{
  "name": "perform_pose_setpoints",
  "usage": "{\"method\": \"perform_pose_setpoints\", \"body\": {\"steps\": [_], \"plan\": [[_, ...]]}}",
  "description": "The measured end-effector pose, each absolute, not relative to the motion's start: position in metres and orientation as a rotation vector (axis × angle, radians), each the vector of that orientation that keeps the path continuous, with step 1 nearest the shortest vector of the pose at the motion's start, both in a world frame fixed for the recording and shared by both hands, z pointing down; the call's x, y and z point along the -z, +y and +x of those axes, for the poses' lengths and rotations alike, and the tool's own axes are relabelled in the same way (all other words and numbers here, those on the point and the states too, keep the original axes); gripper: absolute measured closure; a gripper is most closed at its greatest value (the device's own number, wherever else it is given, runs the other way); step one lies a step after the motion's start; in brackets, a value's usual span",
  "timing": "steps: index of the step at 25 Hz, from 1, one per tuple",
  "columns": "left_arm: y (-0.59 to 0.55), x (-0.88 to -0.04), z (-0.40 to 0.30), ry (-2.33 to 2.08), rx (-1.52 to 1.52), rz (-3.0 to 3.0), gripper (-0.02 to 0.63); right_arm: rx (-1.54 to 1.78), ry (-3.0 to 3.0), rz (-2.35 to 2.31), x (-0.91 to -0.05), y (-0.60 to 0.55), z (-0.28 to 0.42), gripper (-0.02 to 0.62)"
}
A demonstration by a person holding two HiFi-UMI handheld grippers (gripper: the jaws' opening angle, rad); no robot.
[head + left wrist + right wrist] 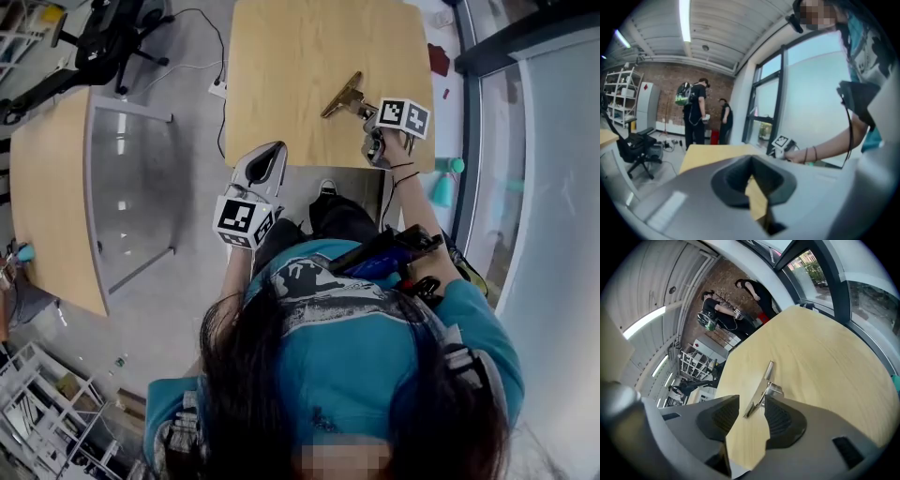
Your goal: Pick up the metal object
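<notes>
**Right gripper** (752, 411): the fingers (785, 420) stand apart with a moderate gap. The near end of the metal object (761, 390) lies in that gap, closer to the finger at 3 o'clock. The views do not show whether that finger touches it, and the fingers are not clamped on it. From the gap the object's long strip runs toward 1 o'clock, flat on the tabletop (825, 362). A short bracket sticks out from the strip at mid-length.

**Left gripper** (752, 164): the fingertips meet, leaving only a thin wedge of light behind them – nothing is between them.

**Head view:**
- The metal object (342, 97) rests on the near right part of the tabletop (300, 47).
- The right gripper (368, 120) is at its 4 o'clock end, and the marker cube (403, 115) sits just behind the fingers.
- The person's right hand (389, 145) grips the handle at the tabletop's near edge.
- The left gripper (272, 155) is at 7 o'clock from the object – well apart from it, with its tips at the near edge of the tabletop.

**Surroundings:** a second table (47, 187) stands at 9 o'clock, and an office chair (108, 37) at 10 o'clock. Two people (715, 310) stand beyond the far end of the tabletop, by a brick wall.
</notes>
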State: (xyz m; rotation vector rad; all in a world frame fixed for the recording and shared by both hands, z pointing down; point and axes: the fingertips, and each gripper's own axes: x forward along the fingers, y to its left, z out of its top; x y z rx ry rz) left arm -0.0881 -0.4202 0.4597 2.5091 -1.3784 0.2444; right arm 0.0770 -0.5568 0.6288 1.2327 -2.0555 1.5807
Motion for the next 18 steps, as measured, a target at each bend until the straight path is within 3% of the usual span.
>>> {"method": "perform_pose_setpoints", "body": {"steps": [5, 14, 18], "plan": [[-0.416, -0.465, -0.105, -1.445, -0.268, 2.453, 0.601, -1.565, -1.933, 1.297, -0.663, -0.576, 0.083, 0.443], [-0.397, -0.473, -0.131, -1.532, -0.265, 2.364, 0.601, -1.980, -1.844, 1.342, -0.688, -0.594, 0.070, 0.446], [-0.387, -0.474, -0.141, -1.546, -0.260, 2.347, 0.601, -2.034, -1.805, 1.356, -0.689, -0.592, 0.066, 0.505]]}}
